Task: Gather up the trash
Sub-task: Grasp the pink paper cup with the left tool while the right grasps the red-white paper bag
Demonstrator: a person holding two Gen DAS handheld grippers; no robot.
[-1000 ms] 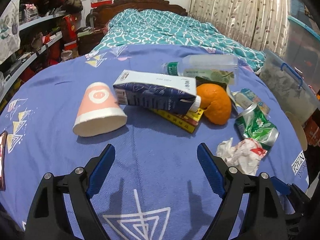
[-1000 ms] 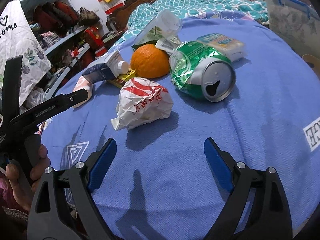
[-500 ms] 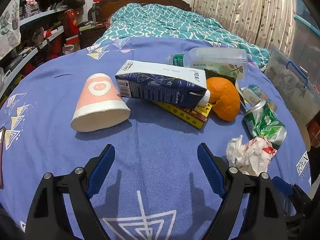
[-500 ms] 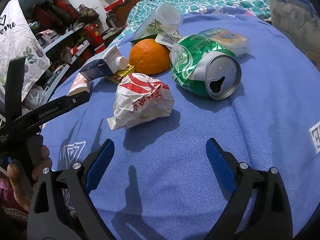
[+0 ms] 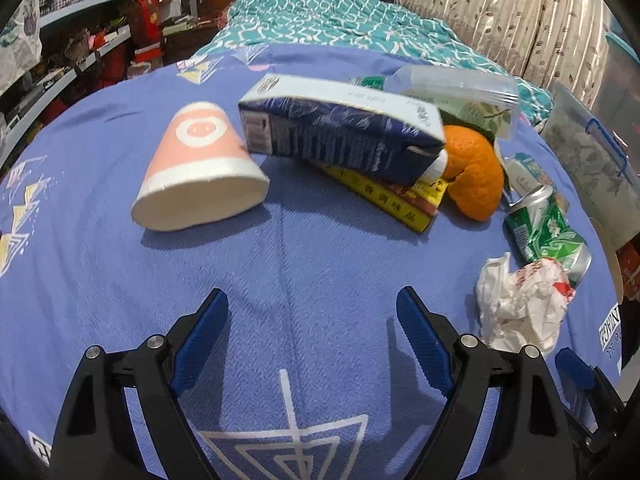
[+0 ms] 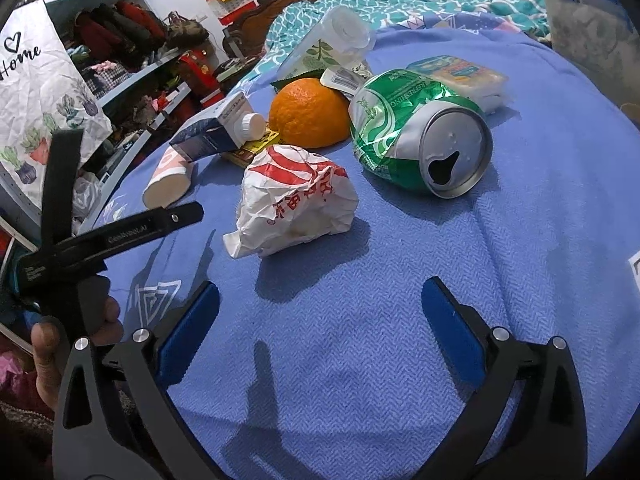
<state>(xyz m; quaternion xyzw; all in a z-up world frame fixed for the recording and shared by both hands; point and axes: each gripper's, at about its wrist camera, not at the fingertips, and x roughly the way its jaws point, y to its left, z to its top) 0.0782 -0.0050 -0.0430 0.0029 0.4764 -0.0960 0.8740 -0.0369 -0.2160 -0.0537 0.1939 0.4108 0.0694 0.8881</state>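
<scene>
Wrapper [image 6: 294,200] of crumpled white paper with red print lay on the blue bedspread [image 6: 520,248], nearest of the litter to the right gripper [image 6: 320,316]; judged very light and soft, likely to crush and spring back, so best pinched across its bulging middle rather than by the loose tail at its lower left. Can [image 6: 416,136], green and dented, lay on its side just beyond and to the right of the wrapper, mouth toward the camera; judged light, thin-walled, smooth and inclined to roll, so a grip across the dented body seemed safer than on the rim. Orange [image 6: 308,114] sat behind both, touching or nearly touching the can; carton [image 6: 218,130], paper cup [image 6: 168,184] and clear bottle [image 6: 324,48] lay farther back.

Right gripper jaws had just been opening and stood wide with nothing between them; the wrapper lay ahead of the tips, somewhat left of the centre line, apart from both pads.

Left gripper [image 5: 312,320] jaws stood open and empty over bare bedspread; in its view the paper cup [image 5: 200,168] lay ahead to the left, the carton [image 5: 340,132] ahead across a yellow box [image 5: 384,196], and the wrapper [image 5: 524,300] just beside the right finger, outside the jaws. Bin or bag for the trash not identified with certainty.
</scene>
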